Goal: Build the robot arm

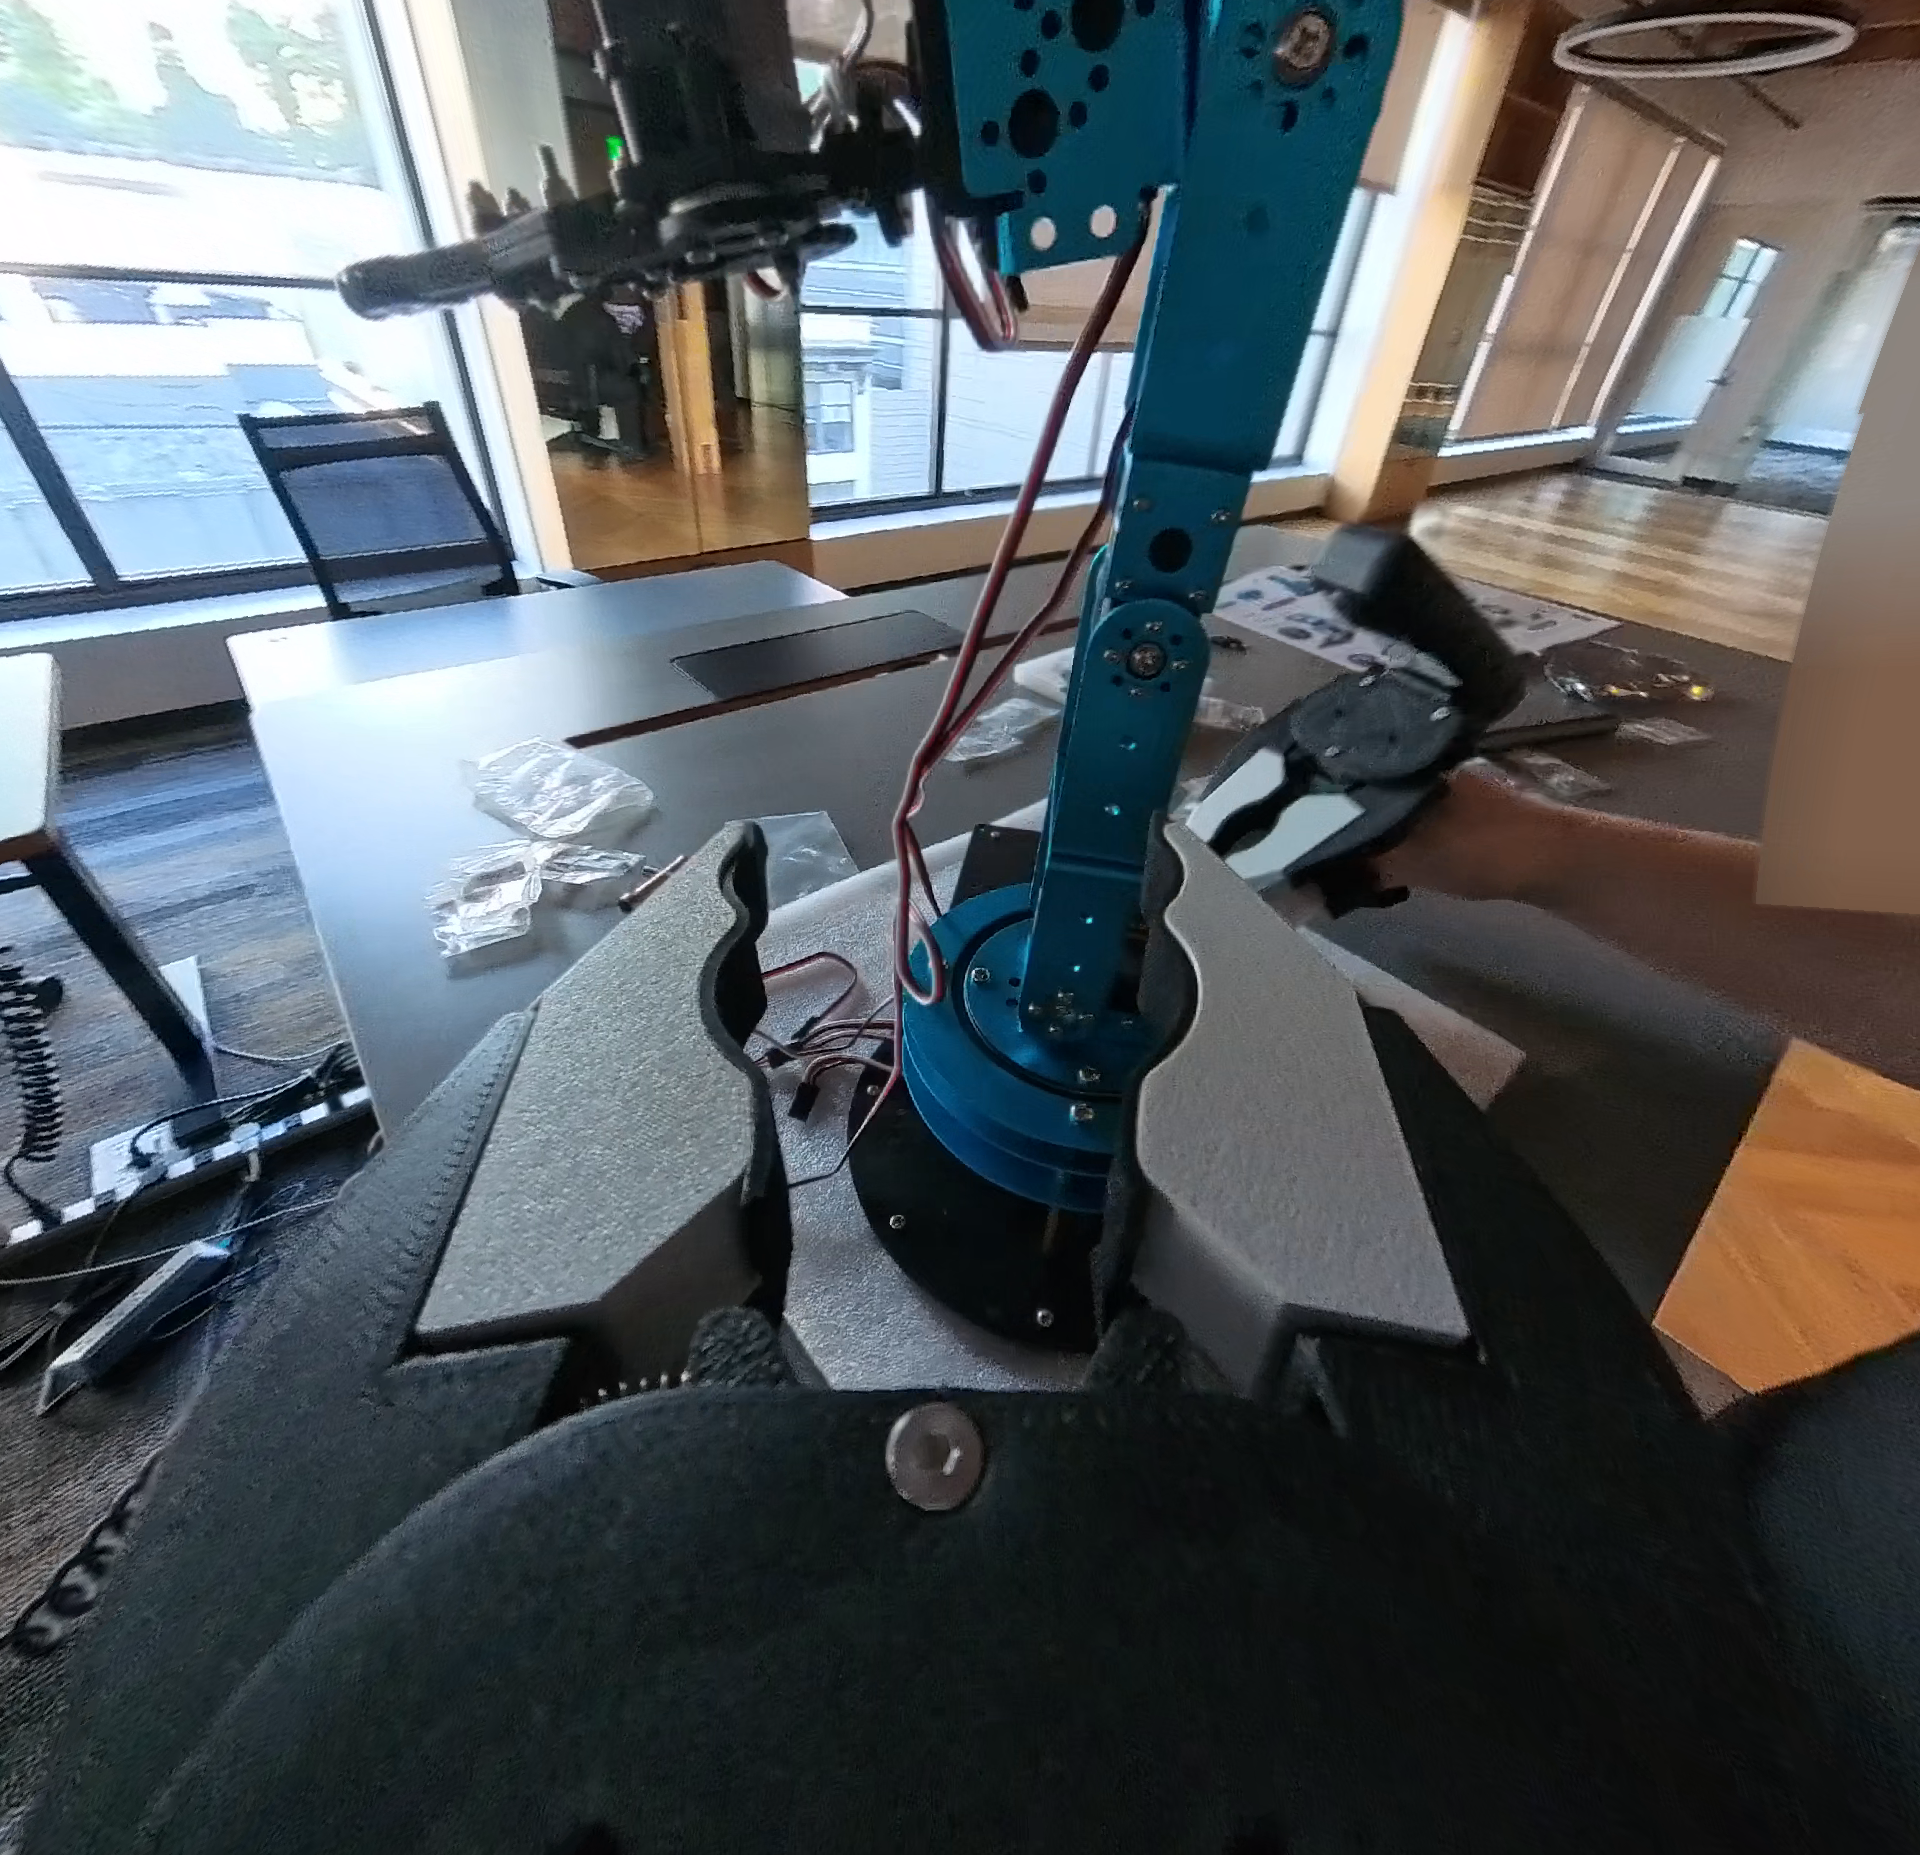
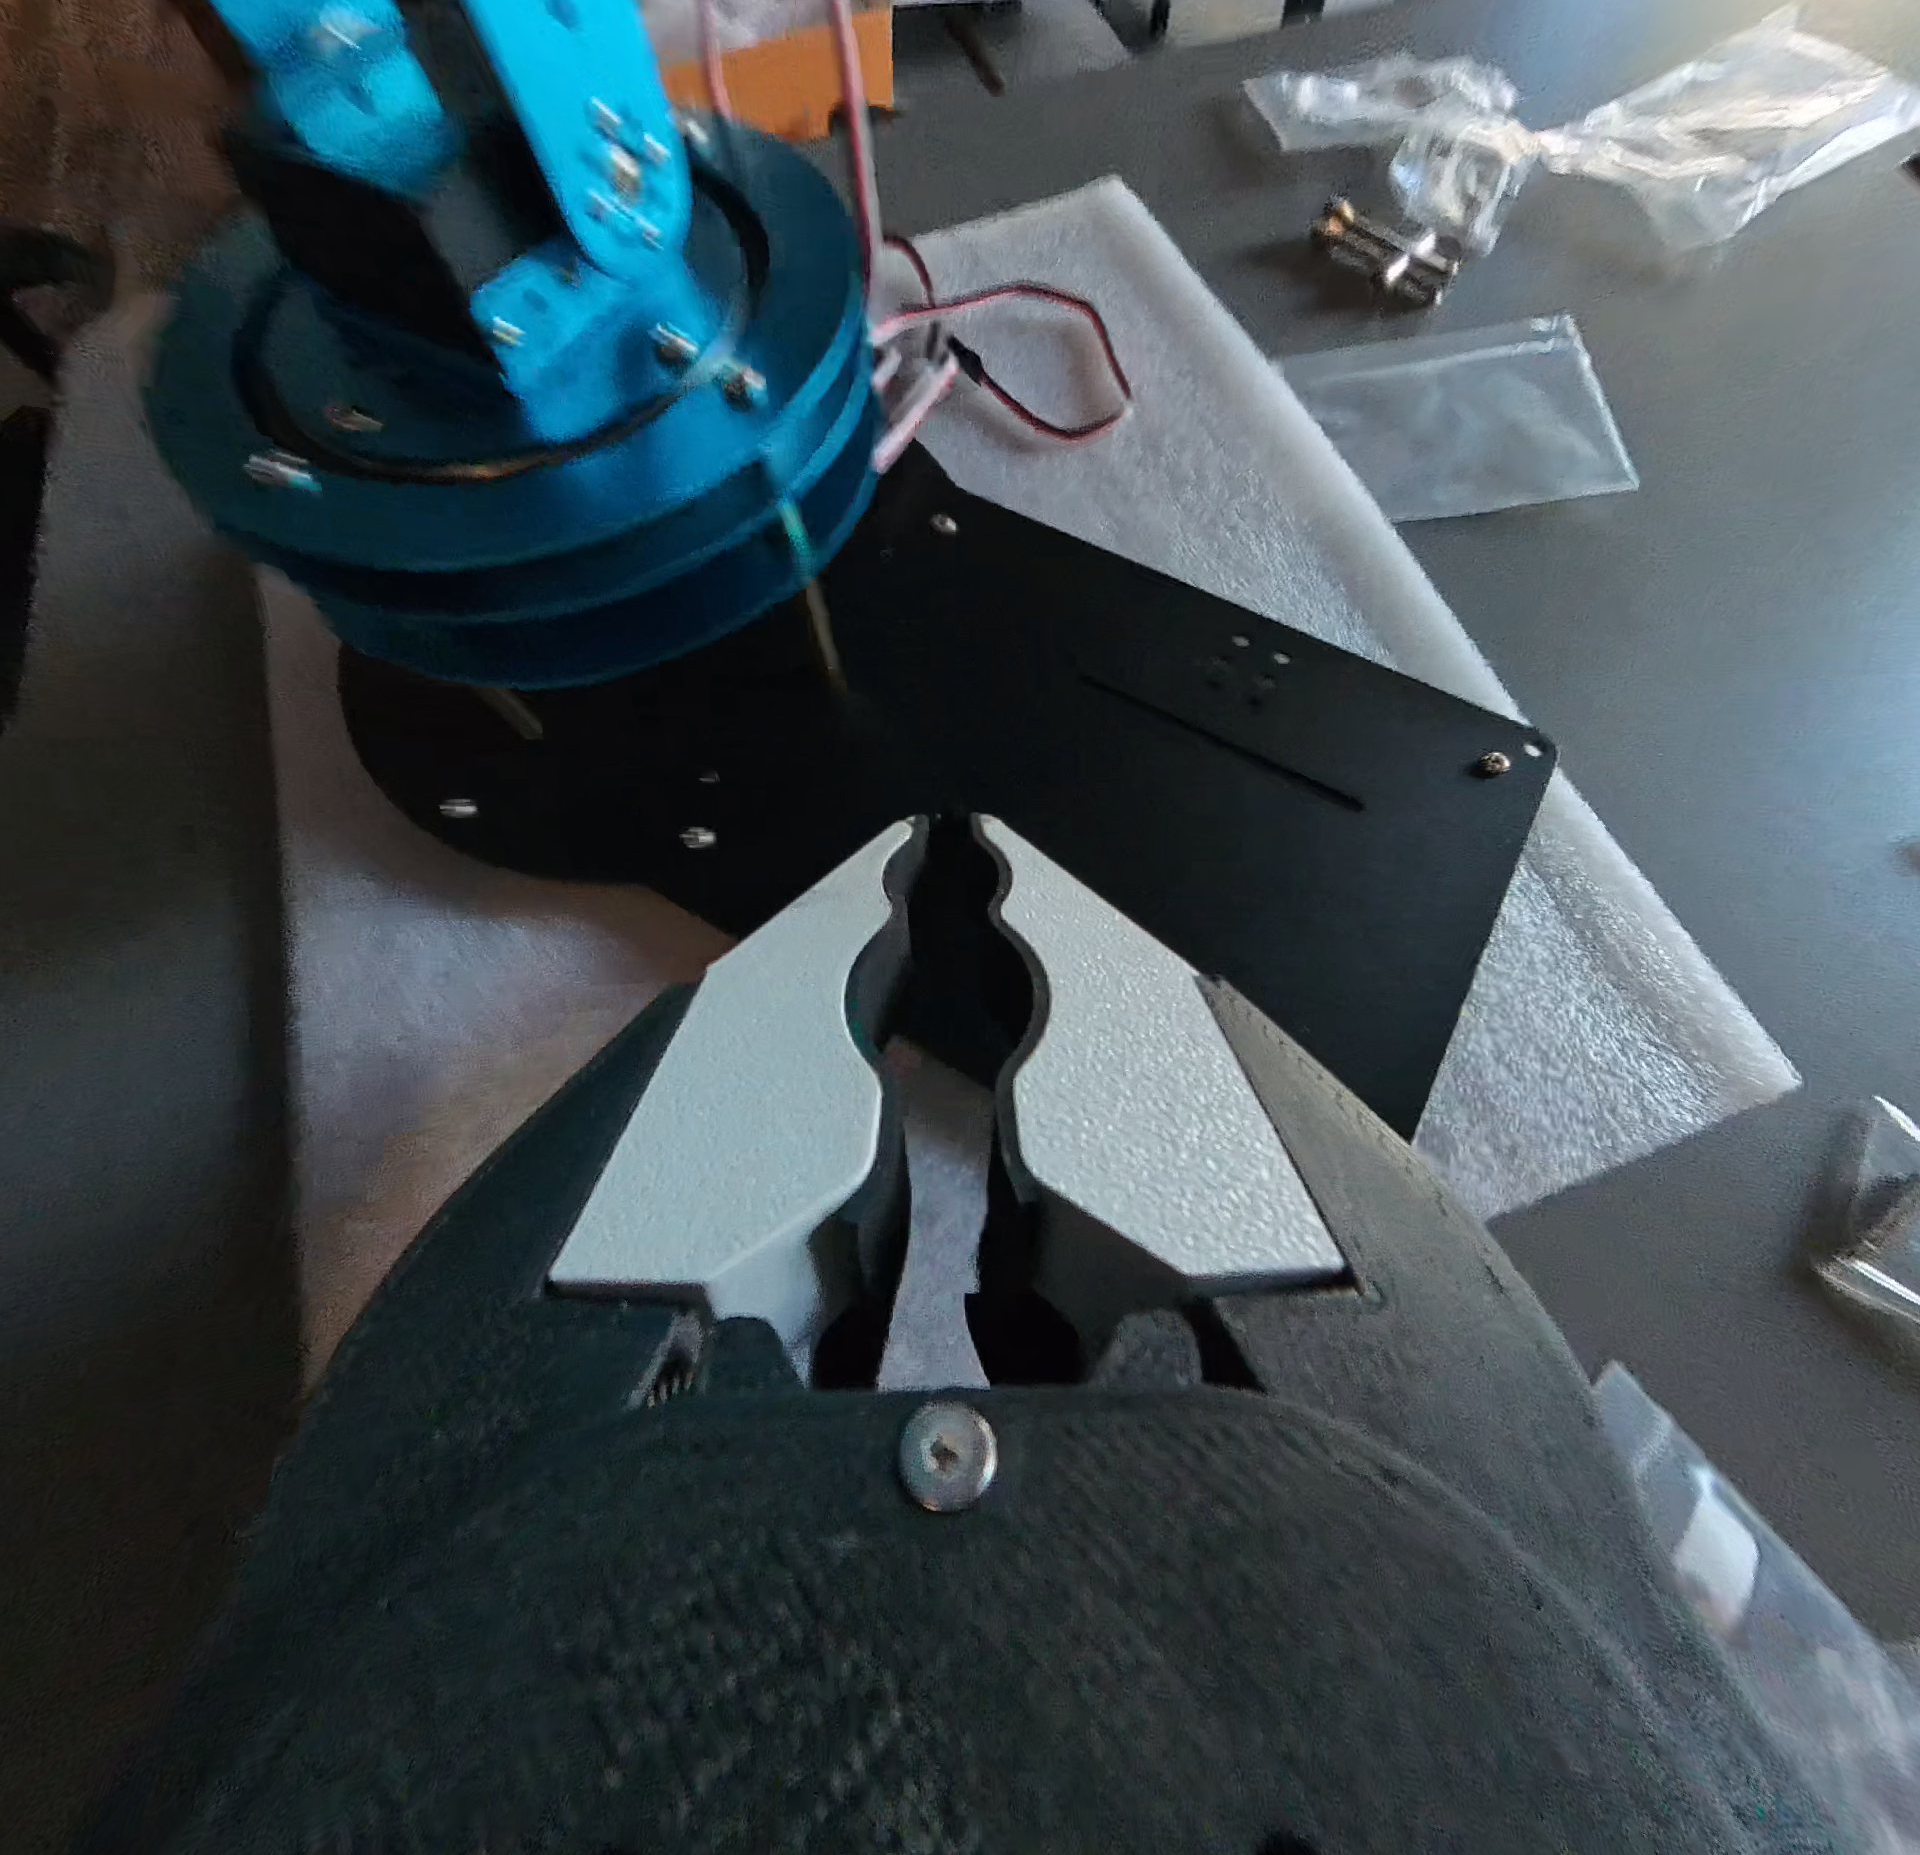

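Observation:
A small blue robot arm (image 1: 1132,725) stands on a round blue base (image 1: 997,1078) bolted to a black plate (image 2: 1195,766). The plate lies on a white foam sheet (image 2: 1195,382). My left gripper (image 1: 956,849) is open, its fingers either side of the round base; the right finger (image 1: 1236,1057) is against it and the left finger stands clear. Loose servo wires (image 1: 831,1036) lie in that gap. My right gripper (image 2: 948,823) is nearly closed on nothing, tips low over the black plate's edge. It also shows in the left wrist view (image 1: 1205,834), behind the arm.
Clear plastic bags (image 1: 556,787) and small metal standoffs (image 2: 1382,247) lie scattered on the dark table (image 2: 1714,714). A cardboard piece (image 1: 1787,1234) lies at the right. A black chair (image 1: 374,506) stands by the windows. A power strip and cables (image 1: 208,1140) lie on the floor at the left. Some 25 cm of space lies between my two pairs of fingers.

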